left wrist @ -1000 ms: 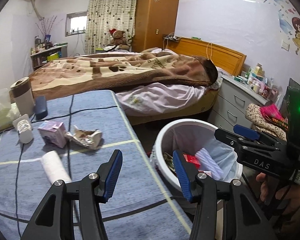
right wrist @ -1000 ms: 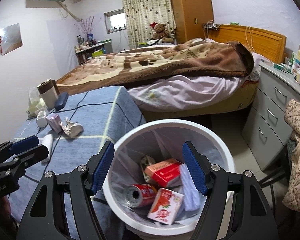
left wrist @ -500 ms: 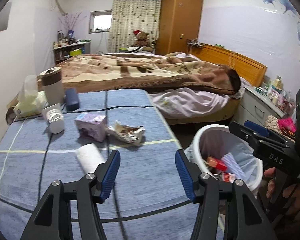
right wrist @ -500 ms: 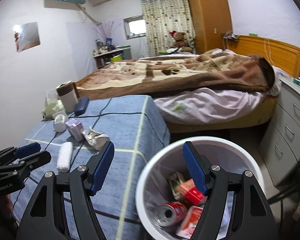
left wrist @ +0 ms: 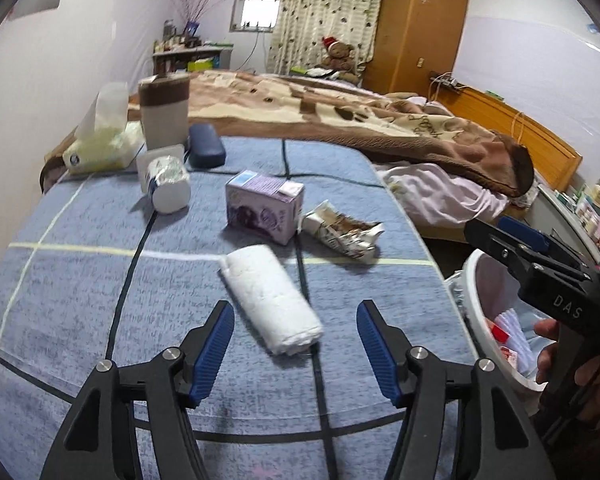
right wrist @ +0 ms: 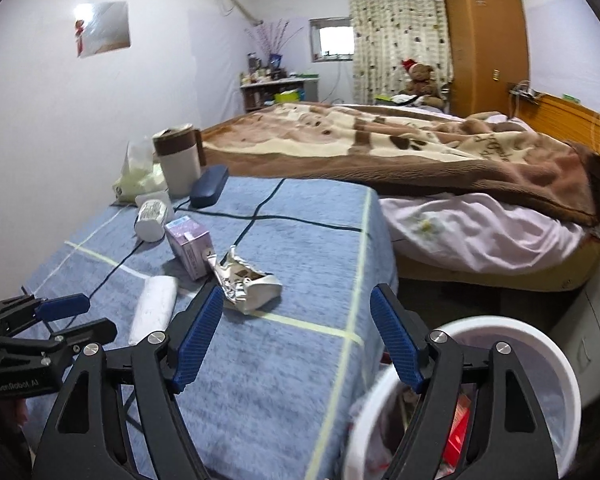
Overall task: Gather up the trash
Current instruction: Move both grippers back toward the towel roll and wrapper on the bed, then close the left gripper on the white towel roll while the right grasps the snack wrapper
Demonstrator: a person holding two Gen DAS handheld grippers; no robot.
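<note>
On the blue checked table (left wrist: 80, 280) lie a white rolled tissue wad (left wrist: 272, 300), a purple carton (left wrist: 262, 212), a crushed silvery wrapper (left wrist: 342, 234) and a tipped white cup (left wrist: 166, 186). My left gripper (left wrist: 296, 344) is open and empty, just short of the tissue wad. My right gripper (right wrist: 296, 336) is open and empty, above the table edge near the wrapper (right wrist: 246, 284). The white trash bin (right wrist: 520, 344) with several pieces of trash stands at the table's right side; it also shows in the left wrist view (left wrist: 484, 292).
A tissue pack (left wrist: 100, 140), a brown-and-grey canister (left wrist: 166, 110) and a dark glasses case (left wrist: 206, 146) stand at the table's far end. A bed with a brown blanket (right wrist: 400, 148) lies beyond. Grey drawers (right wrist: 596, 320) stand right of the bin.
Both grippers have swung left, away from the bin and over the table. The left gripper has come close to the tissue wad. Both stay open and empty.
</note>
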